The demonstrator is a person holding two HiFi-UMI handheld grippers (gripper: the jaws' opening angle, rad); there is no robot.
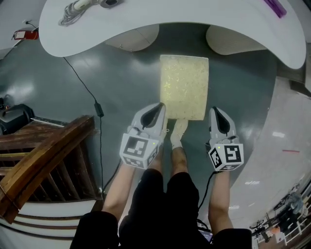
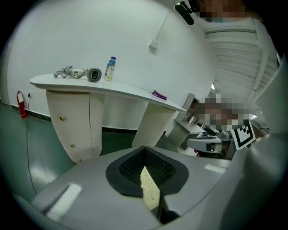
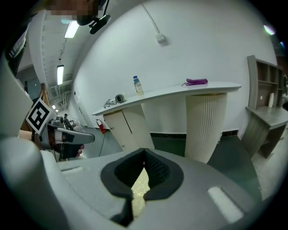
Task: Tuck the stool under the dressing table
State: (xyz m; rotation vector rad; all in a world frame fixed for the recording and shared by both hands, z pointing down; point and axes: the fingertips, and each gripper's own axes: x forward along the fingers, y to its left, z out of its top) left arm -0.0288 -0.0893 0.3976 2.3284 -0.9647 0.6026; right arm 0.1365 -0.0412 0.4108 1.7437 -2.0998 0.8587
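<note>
Left gripper: jaws closed tip to tip, nothing between the pads. Only a sliver of seat shows through the gap beneath them.

Right gripper: the same, closed and empty.

The tips flank the near corners of the square stool with the pale yellow speckled cushion, left tip at the left corner, right tip just beside the right one. Contact cannot be confirmed.

The stool stands on the grey-green floor, facing the gap between the cream pedestals of the white curved-top dressing table, not yet under it.

Step, as judged: setting up the push. The next move calls for even pressure from both closed tips on the near edge and a straight slide forward, so the seat does not swing into a pedestal.
</note>
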